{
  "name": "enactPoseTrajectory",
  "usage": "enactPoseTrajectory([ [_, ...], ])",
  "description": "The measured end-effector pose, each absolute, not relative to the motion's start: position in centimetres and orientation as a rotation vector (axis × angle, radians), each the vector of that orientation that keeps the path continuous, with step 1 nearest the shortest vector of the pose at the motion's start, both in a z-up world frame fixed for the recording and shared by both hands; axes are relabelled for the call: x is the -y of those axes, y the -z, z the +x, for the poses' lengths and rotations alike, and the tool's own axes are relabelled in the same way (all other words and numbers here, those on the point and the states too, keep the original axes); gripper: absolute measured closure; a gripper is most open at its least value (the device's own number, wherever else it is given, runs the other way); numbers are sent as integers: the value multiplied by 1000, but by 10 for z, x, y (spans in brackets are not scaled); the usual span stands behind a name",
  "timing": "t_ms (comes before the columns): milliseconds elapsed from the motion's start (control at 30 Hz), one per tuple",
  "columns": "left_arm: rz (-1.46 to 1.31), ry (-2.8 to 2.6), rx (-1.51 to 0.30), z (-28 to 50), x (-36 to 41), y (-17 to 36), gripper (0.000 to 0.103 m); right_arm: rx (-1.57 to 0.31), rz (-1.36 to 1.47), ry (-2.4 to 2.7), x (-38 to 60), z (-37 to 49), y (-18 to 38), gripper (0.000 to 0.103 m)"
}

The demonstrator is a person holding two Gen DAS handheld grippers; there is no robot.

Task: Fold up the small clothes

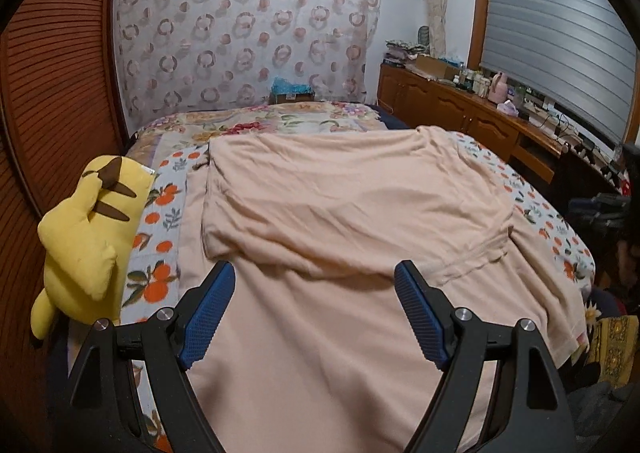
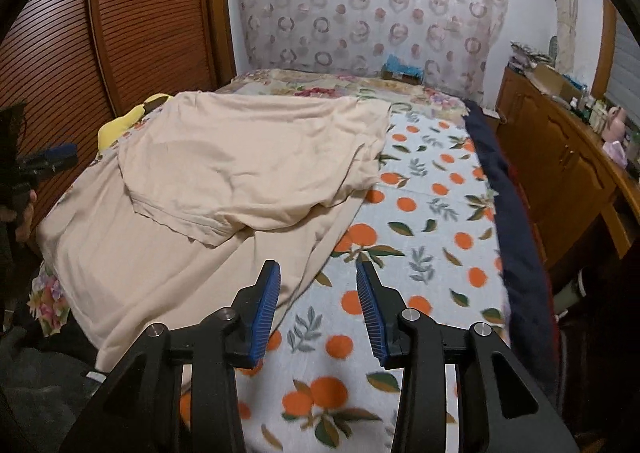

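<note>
Peach shirt (image 1: 340,221) lies spread on the bed, far part folded back over its middle, a hemmed sleeve (image 1: 472,257) on top, resting on the orange-print blanket (image 2: 420,213). Left tongs (image 1: 314,285) hover spread wide over the near shirt cloth, gripping nothing; right tongs (image 2: 316,285) also spread, empty, over the blanket just beside the shirt's edge. Yellow plush toy (image 1: 84,237) at the bed's side by the slatted wooden door (image 1: 52,93); wooden cabinet (image 1: 460,109) with clutter on the other side.

Bed (image 2: 440,213) with orange-print blanket; peach garment (image 1: 340,213) spread on it, yellow plush (image 1: 88,229) at edge.
</note>
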State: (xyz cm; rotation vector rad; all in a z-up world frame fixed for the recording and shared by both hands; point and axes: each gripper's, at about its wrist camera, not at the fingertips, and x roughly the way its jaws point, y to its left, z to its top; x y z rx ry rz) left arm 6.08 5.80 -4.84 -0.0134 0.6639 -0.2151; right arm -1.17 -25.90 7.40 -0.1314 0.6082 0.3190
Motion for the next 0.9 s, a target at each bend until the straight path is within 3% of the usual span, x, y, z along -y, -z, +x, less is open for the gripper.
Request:
enactPoseTrajectory([
  [400,-60,199,-718,58,-63,78,21,-709,-91,-393,238,-13,-34,62],
  [500,-54,187,-738,56,-64,86,21,-738,-74,-403,234,-13,-23,70],
  [667,-73,167,-748,53,-72,91,21,-747,-67,-456,225,-17,-18,99],
  [900,-73,140,-738,48,-81,86,21,-593,-57,-449,247,-47,-72,100],
])
